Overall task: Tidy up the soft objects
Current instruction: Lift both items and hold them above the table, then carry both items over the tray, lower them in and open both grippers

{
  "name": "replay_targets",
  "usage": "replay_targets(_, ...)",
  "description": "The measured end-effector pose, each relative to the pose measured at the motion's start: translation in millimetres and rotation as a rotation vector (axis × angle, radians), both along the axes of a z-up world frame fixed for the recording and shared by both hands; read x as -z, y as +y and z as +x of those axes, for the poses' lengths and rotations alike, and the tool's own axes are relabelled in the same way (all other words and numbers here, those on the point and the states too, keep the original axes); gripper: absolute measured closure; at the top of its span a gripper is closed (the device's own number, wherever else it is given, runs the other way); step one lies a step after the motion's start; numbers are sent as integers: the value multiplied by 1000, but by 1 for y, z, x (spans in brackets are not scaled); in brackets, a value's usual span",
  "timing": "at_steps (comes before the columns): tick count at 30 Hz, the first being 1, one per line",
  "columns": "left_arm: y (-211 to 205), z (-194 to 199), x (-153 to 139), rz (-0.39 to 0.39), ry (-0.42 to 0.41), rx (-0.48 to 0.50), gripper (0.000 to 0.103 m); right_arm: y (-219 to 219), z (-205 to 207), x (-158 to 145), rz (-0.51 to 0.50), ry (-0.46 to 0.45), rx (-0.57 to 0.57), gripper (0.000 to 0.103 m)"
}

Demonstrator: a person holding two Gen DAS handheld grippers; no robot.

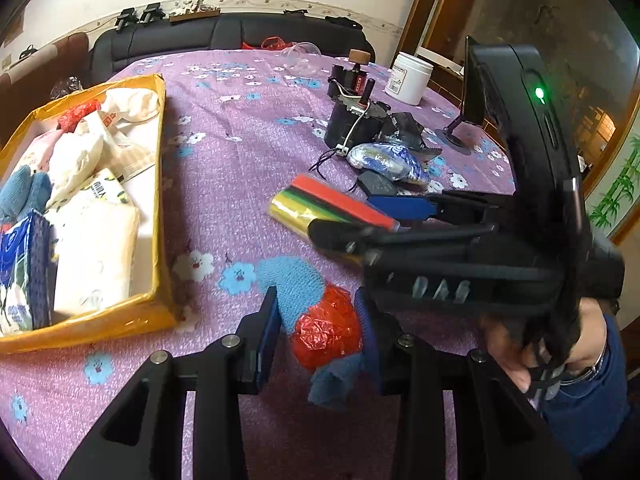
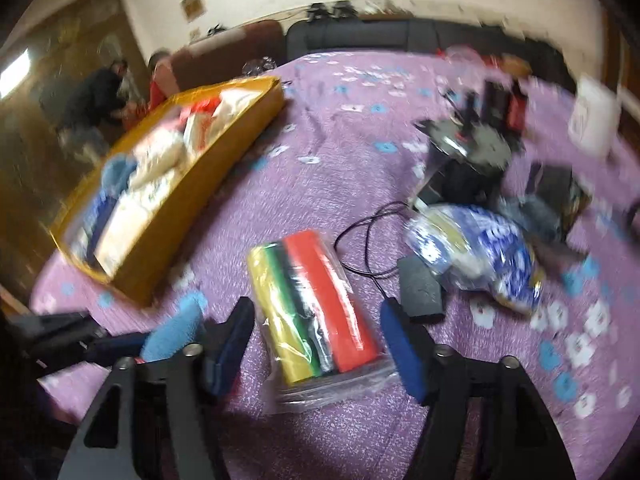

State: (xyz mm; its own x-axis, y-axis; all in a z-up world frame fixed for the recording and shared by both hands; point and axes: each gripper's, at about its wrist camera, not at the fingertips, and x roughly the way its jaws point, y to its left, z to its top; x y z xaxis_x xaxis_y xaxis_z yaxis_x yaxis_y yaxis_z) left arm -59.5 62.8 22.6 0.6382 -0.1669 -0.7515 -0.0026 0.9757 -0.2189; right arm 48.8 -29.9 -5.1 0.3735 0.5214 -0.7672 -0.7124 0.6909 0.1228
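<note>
Left gripper (image 1: 316, 332) clamps a fuzzy blue cloth (image 1: 294, 286) and crinkly red foil ball (image 1: 326, 330). Right gripper (image 2: 316, 354) stands open around bagged coloured rolls (image 2: 314, 308). Yellow box (image 1: 160, 152) holds soft packets.

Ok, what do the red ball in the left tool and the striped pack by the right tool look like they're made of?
Crumpled red ball: thin glossy plastic or foil, judging by its sharp shiny creases, held against fuzzy blue terry cloth. Striped multicolour pack: smooth matte rolls, perhaps foam or felt, inside a clear glossy plastic bag that shows glare and wrinkles.
</note>
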Motion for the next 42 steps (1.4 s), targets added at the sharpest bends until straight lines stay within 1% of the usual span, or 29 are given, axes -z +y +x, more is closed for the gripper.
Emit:
replay_targets(1, 0, 1, 2, -5, 16, 5, 67, 2, -3, 0, -9, -22, -4, 33)
replay_targets(2, 1, 1, 4, -10, 23, 7, 67, 2, -3, 1, -10, -23, -9, 37)
replay_targets(3, 1, 0, 2, -11, 11, 5, 67, -1, -3, 0, 7, -22, -13, 53)
replay_targets(6, 0, 0, 1, -8, -3, 2, 67, -7, 0, -2, 34, -11, 5, 58)
replay_targets(13, 2, -1, -2, -10, -11, -6, 67, -31, 7, -22, 185, -9, 69, 59)
replay_targets(18, -1, -2, -12, -12, -32, 4, 67, -43, 11, -29, 243, 5, 114, 59)
replay_targets(27, 14, -7, -38, -40, -85, -18, 67, -49, 13, -34, 285, 7, 138, 59)
replay_targets(34, 34, -12, -54, -42, -131, -67, 67, -51, 14, -36, 308, 12, 149, 59)
replay_targets(42, 66, -19, -64, -46, -161, -133, 67, -49, 13, -39, 329, 27, 153, 59)
